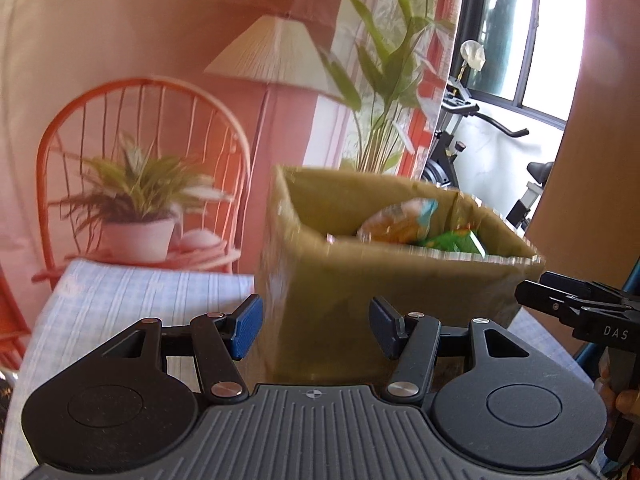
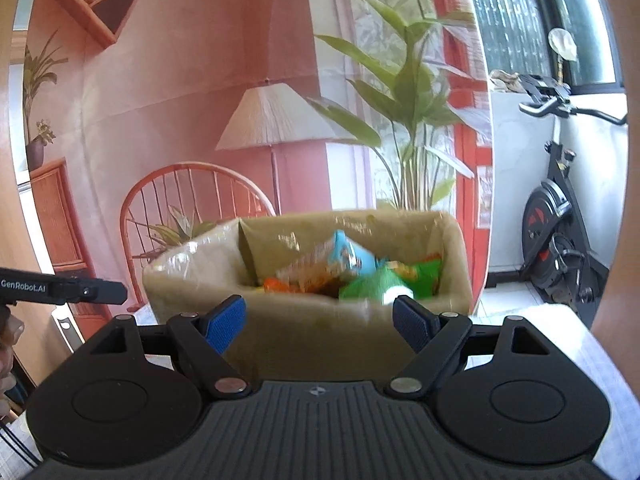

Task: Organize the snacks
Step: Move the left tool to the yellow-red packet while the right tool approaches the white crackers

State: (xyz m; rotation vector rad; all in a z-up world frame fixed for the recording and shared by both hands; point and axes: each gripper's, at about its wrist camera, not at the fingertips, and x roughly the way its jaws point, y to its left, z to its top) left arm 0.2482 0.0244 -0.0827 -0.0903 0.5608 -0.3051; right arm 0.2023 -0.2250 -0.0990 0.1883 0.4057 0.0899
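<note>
left wrist view, left to right: a pale checked cloth (image 1: 132,300) is seen covering the bench, behind which a printed backdrop (image 1: 160,40) with a chair, a potted plant and a lamp is hung. the left gripper (image 1: 316,328) is shown in the foreground with its blue pads (image 1: 248,326) set apart; the jaws are open and nothing is held between them. just beyond the pads an open cardboard box (image 1: 340,304) is placed on the bench, blurred. inside it, toward its right half, snack packets (image 1: 420,228) are visible: an orange one with a light blue end and a green one beside it. at the far right the right gripper (image 1: 576,308) is seen from the side, level with the box's right corner; whether it touches the box cannot be told. an exercise bike (image 1: 472,136) is seen by the window behind.

right wrist view, left to right: the left gripper (image 2: 80,290) is seen entering from the left edge. the right gripper (image 2: 320,320) is shown with its blue pads (image 2: 224,326) wide apart, the jaws open and empty. the cardboard box (image 2: 320,344) is seen directly ahead, and the snack packets (image 2: 360,268) lie in it, orange, light blue and green. the exercise bike (image 2: 560,240) is seen at the right.
</note>
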